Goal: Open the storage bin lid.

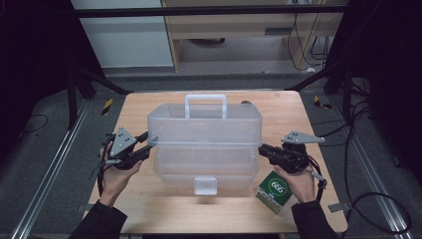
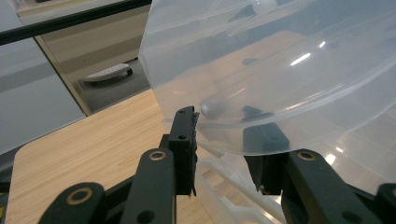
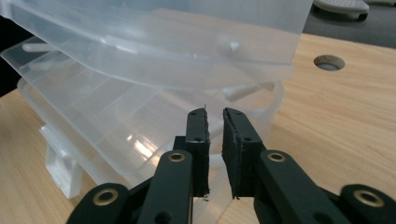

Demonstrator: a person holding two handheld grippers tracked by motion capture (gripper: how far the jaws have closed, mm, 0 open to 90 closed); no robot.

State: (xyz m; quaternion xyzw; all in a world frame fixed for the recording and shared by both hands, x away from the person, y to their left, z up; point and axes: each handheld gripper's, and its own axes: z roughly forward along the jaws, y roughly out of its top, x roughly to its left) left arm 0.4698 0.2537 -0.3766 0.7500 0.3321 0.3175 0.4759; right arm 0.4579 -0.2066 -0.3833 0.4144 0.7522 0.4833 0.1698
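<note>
We find the clear plastic box (image 1: 205, 144) at the middle of the table (image 1: 149, 209), its lid (image 1: 205, 123) raised off the lower tray (image 1: 206, 169) and the white handle (image 1: 205, 105) at twelve o'clock. The left claw (image 1: 147, 143) stands at the box's nine o'clock with its jaws spread, one on either side of the lid's rounded rim (image 2: 261, 140), not clamped on it. The right claw (image 1: 262, 150) sits at three o'clock, jaws drawn almost together with a thin gap, holding nothing that we can see, tips just short of the tray's end (image 3: 243, 100). In our judgement the main risk is a lopsided lift: with one side loosely straddled and the other ungripped, the lid could slip off the left jaws and drop onto the tray, or the whole light box could skid across the table. The green carton (image 1: 274, 191) at five o'clock lies beneath the right hand (image 1: 298, 181) and could be knocked. Through the cloudy plastic we cannot tell what the tray holds, nor how the lid is hinged; the carton's label is partly covered; whether the left jaws touch the rim is unclear.
</note>
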